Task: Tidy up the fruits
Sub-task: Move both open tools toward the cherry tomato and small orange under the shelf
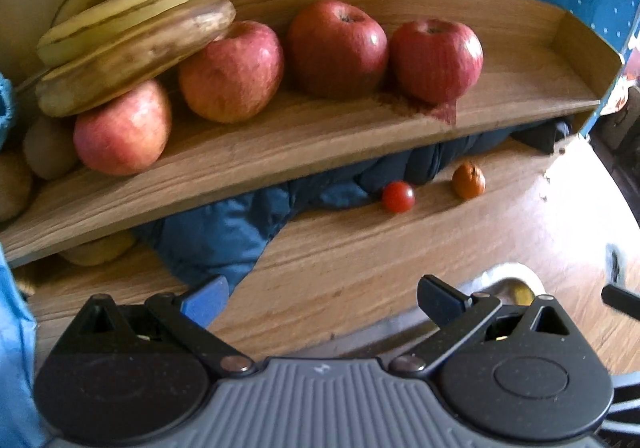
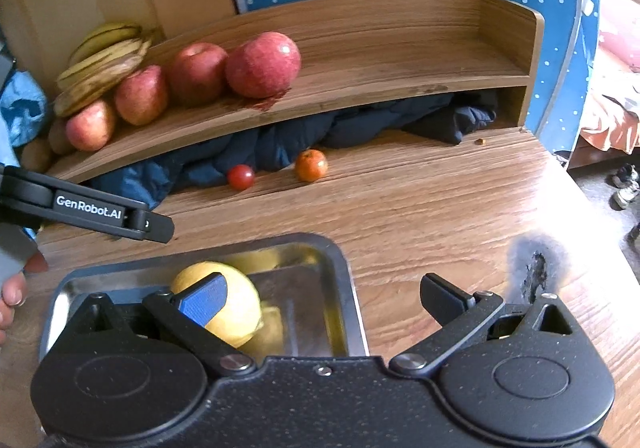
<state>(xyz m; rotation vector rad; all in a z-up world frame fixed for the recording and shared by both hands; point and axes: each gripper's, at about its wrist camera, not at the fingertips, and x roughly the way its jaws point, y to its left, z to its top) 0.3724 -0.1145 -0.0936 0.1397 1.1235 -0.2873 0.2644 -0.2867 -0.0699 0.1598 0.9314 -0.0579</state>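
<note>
both claws are wide open w/ nothing held. the left gripper (image 1: pixel 320 298) hangs over the wood table (image 1: pixel 360 248), its blue finger pad (image 1: pixel 206 302) on one side & black finger (image 1: pixel 440 298) on the other, well apart. the right gripper (image 2: pixel 320 298) is spread wide too, just over the metal tray (image 2: pixel 340 268). a yellow fruit (image 2: pixel 240 308) sits in the tray, partly behind the right claw's blue pad; can't tell if the pad touches it.

on the wood shelf (image 1: pixel 280 152) there are 4 red apples in a row: one at the left end (image 1: pixel 120 128), the next (image 1: pixel 232 70), a big one (image 1: pixel 336 46), & the last (image 1: pixel 436 58), side by side. a bunch of bananas (image 1: pixel 132 24) rests on top of the 2 left apples; the lowest banana is brown. some brown round fruits (image 1: pixel 48 148) sit left of the apples, blurry.

under the shelf a dark blue cloth (image 1: pixel 224 232) is stuffed in & spills onto the table. just in front of it lie a small red tomato (image 1: pixel 398 197) & a small orange fruit (image 1: pixel 468 180), near each other, not touching. the right view shows the same two (image 2: pixel 241 177) (image 2: pixel 311 165), well apart from the tray. the left gripper's arm (image 2: pixel 92 210) shows at the left in that view, next to the tray. a dark burn mark (image 2: pixel 536 272) is on the table right of the tray.
</note>
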